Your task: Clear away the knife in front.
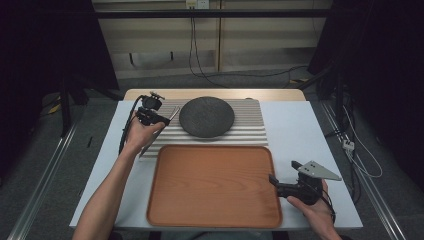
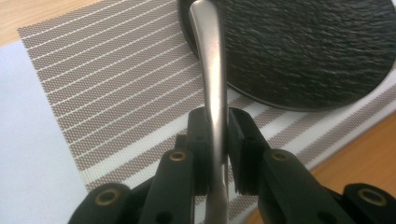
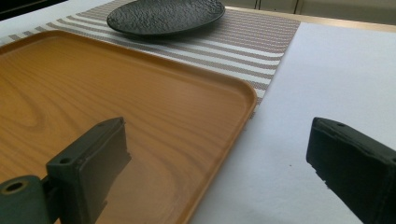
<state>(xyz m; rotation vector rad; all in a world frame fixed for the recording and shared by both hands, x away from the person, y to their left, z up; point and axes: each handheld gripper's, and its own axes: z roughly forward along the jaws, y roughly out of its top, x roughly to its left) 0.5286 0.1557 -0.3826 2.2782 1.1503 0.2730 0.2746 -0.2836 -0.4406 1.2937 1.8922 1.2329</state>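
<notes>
The metal utensil sits pinched between the jaws of your left gripper, gripped partway along its handle, with the slim end running forward over the striped placemat toward the edge of the dark plate. You can't see its working end from the left gripper view, so whether it is a fork, knife or spoon stays uncertain; it looks like cutlery. In the high view your left gripper hovers over the left part of the placemat, just beside the plate, which suggests you mean to lay the piece down alongside the plate as part of a place setting. Holding it by the handle keeps the free end clear for a flat landing on the mat.

Your right gripper is spread wide with nothing between its jaws, straddling the right rim of the wooden tray. In the high view it rests at the tray's right edge on the white table, well apart from the plate, probably parked there to stay out of the left hand's way.
</notes>
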